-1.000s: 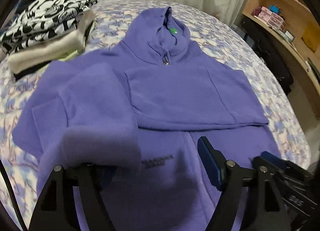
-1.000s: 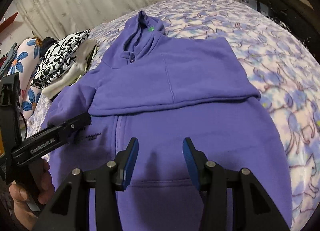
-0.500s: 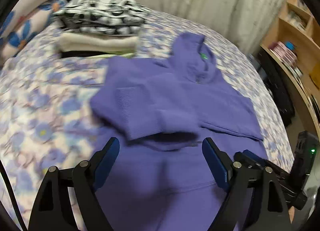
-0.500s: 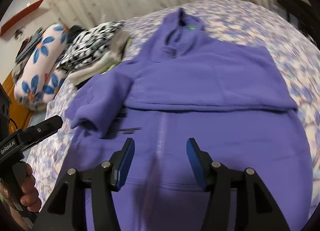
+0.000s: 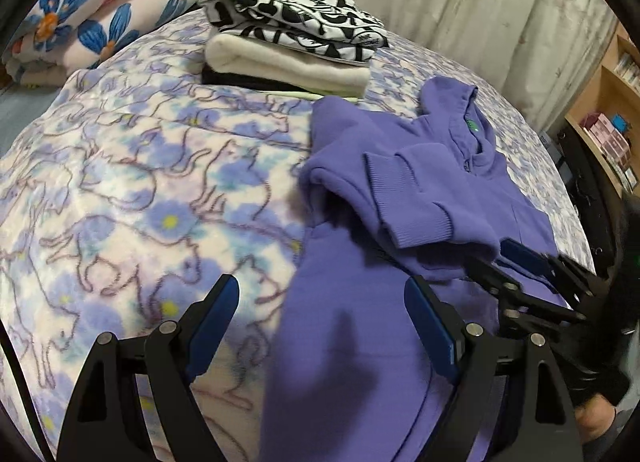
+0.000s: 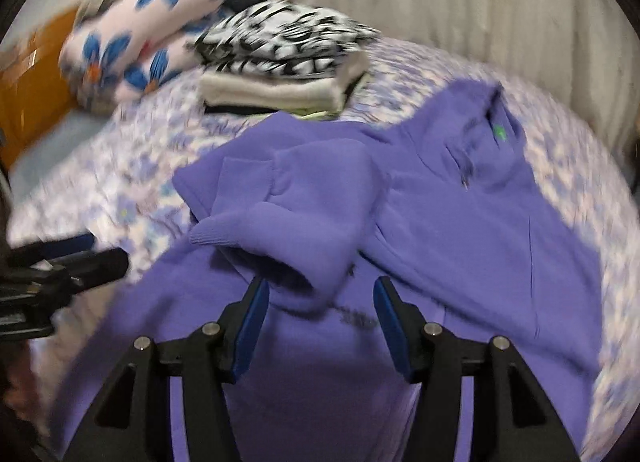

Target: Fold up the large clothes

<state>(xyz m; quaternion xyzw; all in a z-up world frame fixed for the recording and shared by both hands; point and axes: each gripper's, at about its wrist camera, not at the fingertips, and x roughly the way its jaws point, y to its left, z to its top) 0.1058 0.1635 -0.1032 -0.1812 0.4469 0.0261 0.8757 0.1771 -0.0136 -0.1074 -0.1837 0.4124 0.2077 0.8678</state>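
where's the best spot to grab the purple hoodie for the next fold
Probably the bottom hem of the purple hoodie, the edge nearest the grippers, coming in low from the near side. Both sleeves already lie folded across the chest, so the flat lower body is what is left to lift toward the hood.

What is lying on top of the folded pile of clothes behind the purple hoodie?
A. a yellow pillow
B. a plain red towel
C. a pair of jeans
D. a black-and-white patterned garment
D. The black-and-white patterned garment sits on top of the pile, above a cream layer, just beyond the purple hoodie.
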